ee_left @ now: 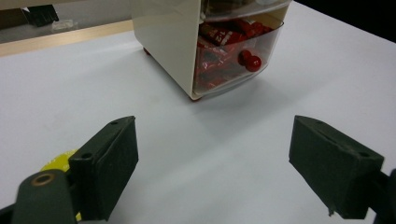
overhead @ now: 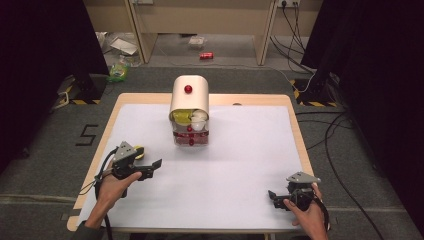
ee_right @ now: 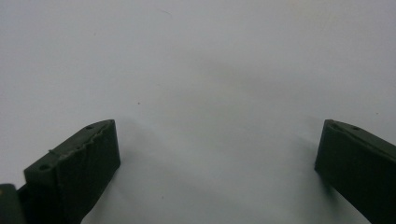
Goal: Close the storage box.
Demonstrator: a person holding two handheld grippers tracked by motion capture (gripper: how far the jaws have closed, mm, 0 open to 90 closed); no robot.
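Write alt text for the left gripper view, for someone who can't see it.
The left tongs stand open over the white table, nothing between their black jaws. Ahead stands a cream storage box whose clear lower drawer, with a red knob, holds red packets. A yellow object peeks out beside the left jaw.

Left gripper jaws wide apart, right gripper likewise — both held low, nothing between
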